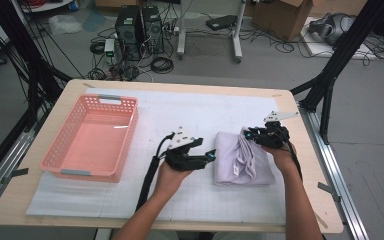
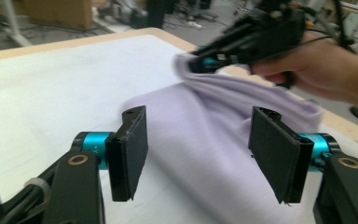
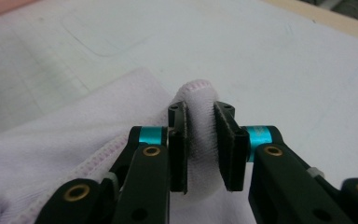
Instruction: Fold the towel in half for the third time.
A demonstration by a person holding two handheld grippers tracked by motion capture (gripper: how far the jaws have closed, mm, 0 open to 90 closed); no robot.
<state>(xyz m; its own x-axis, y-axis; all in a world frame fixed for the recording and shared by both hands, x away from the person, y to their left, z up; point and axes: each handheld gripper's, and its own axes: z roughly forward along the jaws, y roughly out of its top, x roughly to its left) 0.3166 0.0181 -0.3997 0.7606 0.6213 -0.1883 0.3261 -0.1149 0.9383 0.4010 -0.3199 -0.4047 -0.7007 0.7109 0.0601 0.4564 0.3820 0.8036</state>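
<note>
A folded pale lilac cloth (image 1: 242,162) lies on the white mat (image 1: 195,110), right of the table's middle. My right gripper (image 1: 249,134) is at the cloth's far edge, and in the right gripper view its jaws (image 3: 200,135) are shut on a rolled fold of the hemmed cloth (image 3: 74,135). My left gripper (image 1: 211,155) sits just left of the cloth, pointing at it. In the left gripper view its jaws (image 2: 200,158) stand wide apart with nothing pinched; the cloth (image 2: 205,112) lies beyond them, lifted at its far corner by the right gripper (image 2: 200,63).
A pink plastic basket (image 1: 87,172) stands on the left part of the mat, with nothing in it. The wooden table (image 1: 310,165) ends close to the right of the cloth. Computer towers, cables and boxes sit on the floor behind.
</note>
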